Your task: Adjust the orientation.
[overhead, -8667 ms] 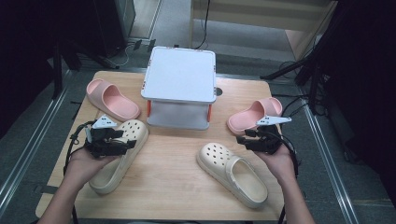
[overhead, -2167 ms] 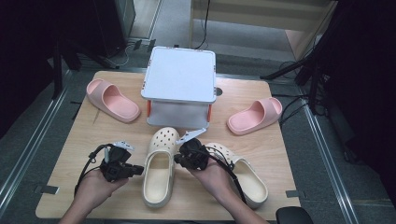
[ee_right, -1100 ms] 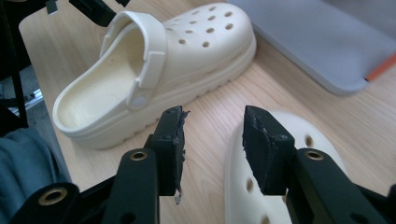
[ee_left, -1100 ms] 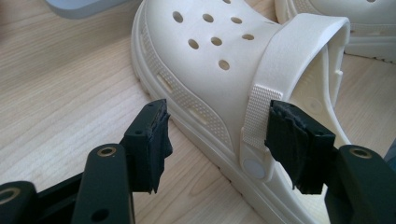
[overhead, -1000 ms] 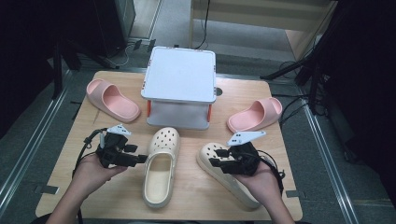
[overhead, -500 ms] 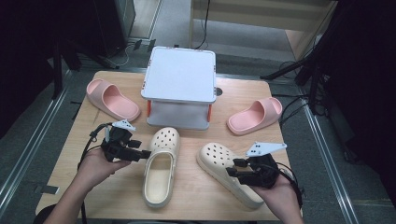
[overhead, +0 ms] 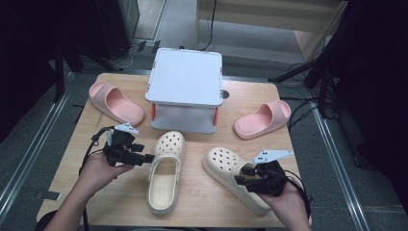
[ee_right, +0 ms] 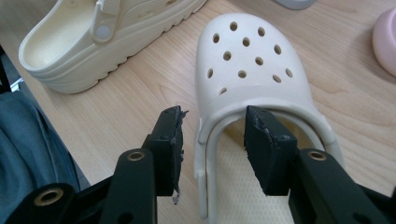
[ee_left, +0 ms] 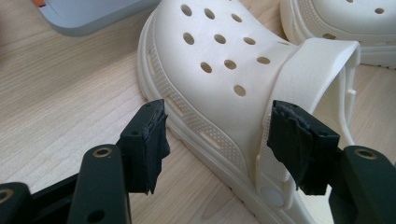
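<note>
The right gripper (overhead: 243, 181) has moved back to the lower right clog (overhead: 231, 174), fingers open around its side; the left gripper (overhead: 146, 158), open, nears the centre clog (overhead: 166, 173).

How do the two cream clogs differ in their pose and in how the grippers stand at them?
The left clog points its toe straight at the white stand; the right clog lies slanted. The left gripper stands open beside its clog's side; the right gripper straddles its clog's side wall. Both are cream, holed, upright.
</note>
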`<state>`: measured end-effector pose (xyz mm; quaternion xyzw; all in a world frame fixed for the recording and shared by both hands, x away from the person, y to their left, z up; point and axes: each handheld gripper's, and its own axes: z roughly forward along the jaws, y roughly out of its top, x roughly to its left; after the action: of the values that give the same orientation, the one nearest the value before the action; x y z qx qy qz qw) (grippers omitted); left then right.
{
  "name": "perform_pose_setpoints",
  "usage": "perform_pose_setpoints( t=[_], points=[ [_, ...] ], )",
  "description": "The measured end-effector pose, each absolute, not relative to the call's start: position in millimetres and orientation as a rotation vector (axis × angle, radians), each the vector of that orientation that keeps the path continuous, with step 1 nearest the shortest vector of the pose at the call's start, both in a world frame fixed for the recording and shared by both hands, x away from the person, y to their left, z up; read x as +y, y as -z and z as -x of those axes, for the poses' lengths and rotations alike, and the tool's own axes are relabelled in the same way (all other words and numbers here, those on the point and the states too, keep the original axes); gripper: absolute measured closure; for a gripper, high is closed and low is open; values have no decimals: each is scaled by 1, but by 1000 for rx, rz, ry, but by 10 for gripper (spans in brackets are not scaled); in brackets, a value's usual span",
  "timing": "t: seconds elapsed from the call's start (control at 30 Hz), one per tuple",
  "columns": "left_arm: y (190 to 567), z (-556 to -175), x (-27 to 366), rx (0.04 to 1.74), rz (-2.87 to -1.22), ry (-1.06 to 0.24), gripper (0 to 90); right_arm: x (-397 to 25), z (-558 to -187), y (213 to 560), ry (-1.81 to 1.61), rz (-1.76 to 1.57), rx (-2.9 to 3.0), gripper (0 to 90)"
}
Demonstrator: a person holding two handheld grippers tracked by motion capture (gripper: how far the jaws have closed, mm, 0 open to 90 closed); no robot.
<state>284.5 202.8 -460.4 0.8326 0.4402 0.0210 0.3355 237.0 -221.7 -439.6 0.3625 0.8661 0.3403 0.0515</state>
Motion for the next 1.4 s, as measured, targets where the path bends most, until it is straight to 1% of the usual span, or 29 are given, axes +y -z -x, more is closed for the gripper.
perform_pose_setpoints(
  t=[0.17, 0.37, 0.4, 0.5, 0.57, 0.6, 0.63, 0.9, 0.97, 1.03, 1.07, 1.1, 1.17, 1.4],
  points=[
    [461, -285, 204, 1151, -2168, -55, 372, -223, -235, 454, -939, -1118, 2676, 587],
    [462, -286, 203, 1153, -2178, -60, 372, -216, -237, 465, -897, -1113, 2733, 627],
    [463, -286, 202, 1148, -2188, -65, 372, -214, -239, 468, -883, -1116, 2744, 652],
    [463, -286, 202, 1144, -2196, -68, 372, -214, -242, 469, -878, -1126, 2756, 668],
    [463, -285, 201, 1143, -2202, -72, 372, -210, -244, 473, -870, -1133, 2784, 720],
    [463, -285, 201, 1143, -2202, -72, 372, -210, -244, 473, -870, -1133, 2784, 720],
    [464, -285, 202, 1142, -2202, -76, 372, -206, -247, 475, -858, -1130, 2798, 767],
    [464, -283, 204, 1153, -2193, -81, 382, -201, -249, 468, -827, -1135, 2772, 779],
    [463, -281, 206, 1163, -2174, -52, 422, -202, -252, 464, -864, -1172, 2753, 780],
    [461, -280, 206, 1168, -2165, -49, 450, -201, -255, 460, -897, -1193, 2727, 779],
    [461, -279, 207, 1171, -2152, -53, 450, -201, -255, 460, -897, -1193, 2727, 779],
    [459, -278, 207, 1173, -2141, -58, 471, -198, -259, 457, -912, -1195, 2707, 778],
    [457, -275, 208, 1172, -2116, -69, 478, -194, -262, 455, -928, -1202, 2694, 778],
    [457, -269, 212, 1187, -2111, -82, 478, -171, -273, 454, -939, -1156, 2696, 778]
  ],
)
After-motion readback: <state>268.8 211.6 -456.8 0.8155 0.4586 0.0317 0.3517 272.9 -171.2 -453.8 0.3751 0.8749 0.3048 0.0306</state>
